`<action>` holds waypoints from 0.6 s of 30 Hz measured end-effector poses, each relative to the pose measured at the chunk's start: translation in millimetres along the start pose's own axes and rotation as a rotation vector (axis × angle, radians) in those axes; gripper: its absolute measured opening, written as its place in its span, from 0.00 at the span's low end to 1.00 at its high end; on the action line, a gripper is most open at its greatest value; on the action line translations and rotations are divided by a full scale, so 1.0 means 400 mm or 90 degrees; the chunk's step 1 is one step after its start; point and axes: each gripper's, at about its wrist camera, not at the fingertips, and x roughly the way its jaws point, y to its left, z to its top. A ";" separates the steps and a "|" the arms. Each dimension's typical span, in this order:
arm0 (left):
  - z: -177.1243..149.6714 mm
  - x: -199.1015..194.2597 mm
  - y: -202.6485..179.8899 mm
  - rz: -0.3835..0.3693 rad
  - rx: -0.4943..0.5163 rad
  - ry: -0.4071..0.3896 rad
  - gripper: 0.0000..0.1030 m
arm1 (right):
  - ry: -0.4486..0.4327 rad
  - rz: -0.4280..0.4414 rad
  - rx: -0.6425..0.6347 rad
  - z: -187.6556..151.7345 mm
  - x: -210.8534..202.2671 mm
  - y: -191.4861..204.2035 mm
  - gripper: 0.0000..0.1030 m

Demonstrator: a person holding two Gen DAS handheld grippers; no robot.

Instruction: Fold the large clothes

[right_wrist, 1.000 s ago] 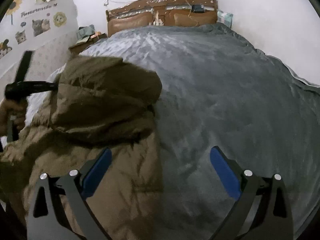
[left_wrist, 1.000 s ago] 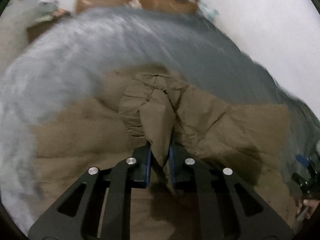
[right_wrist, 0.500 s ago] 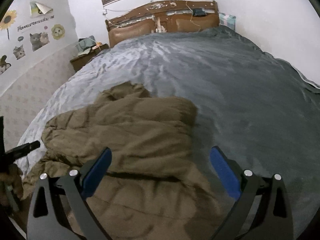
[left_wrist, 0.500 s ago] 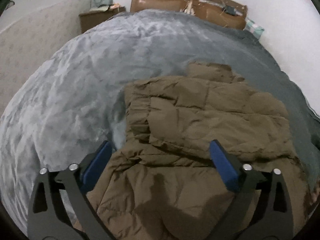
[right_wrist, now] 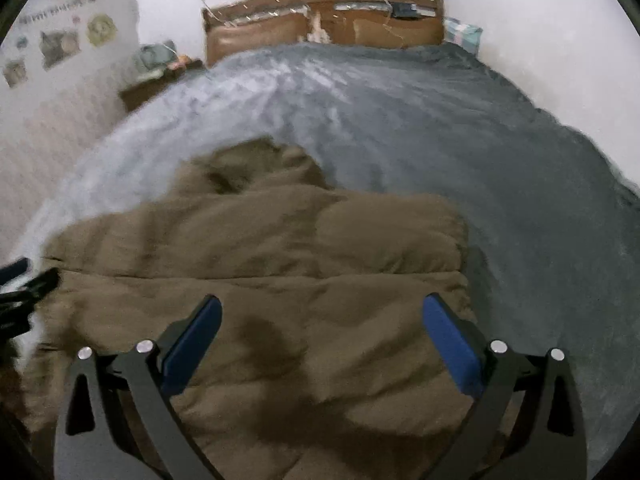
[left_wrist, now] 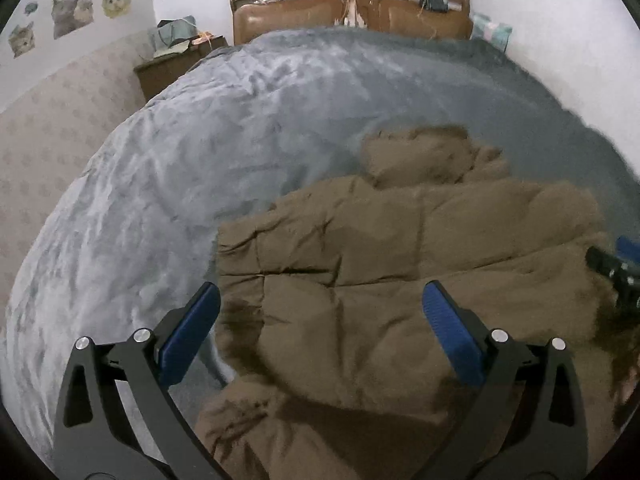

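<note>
Both grippers, left (left_wrist: 320,312) and right (right_wrist: 322,324), hang wide open and empty over the jacket (left_wrist: 400,280), so probably grab a clean edge low before folding.

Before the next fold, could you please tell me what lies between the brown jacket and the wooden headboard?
Only bare grey blanket lies between the brown jacket and the wooden headboard; both wrist views show this.

We see an olive-brown quilted jacket (left_wrist: 400,280) lying on a bed's grey blanket (left_wrist: 180,168) with a mottled, silvery sheen. The headboard (left_wrist: 348,8) is reddish-brown wood, the wall (left_wrist: 52,120) pale pink with a faint repeating motif and cat stickers (left_wrist: 72,10). Our black grippers carry blue pads (left_wrist: 192,332).
</note>
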 end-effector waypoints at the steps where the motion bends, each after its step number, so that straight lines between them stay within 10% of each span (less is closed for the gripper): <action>1: -0.004 0.028 -0.005 0.015 0.007 0.006 0.97 | 0.005 -0.010 -0.002 -0.003 0.019 -0.005 0.98; 18: -0.048 0.261 -0.009 -0.012 -0.003 0.038 0.97 | 0.069 0.024 0.022 -0.063 0.250 -0.072 0.99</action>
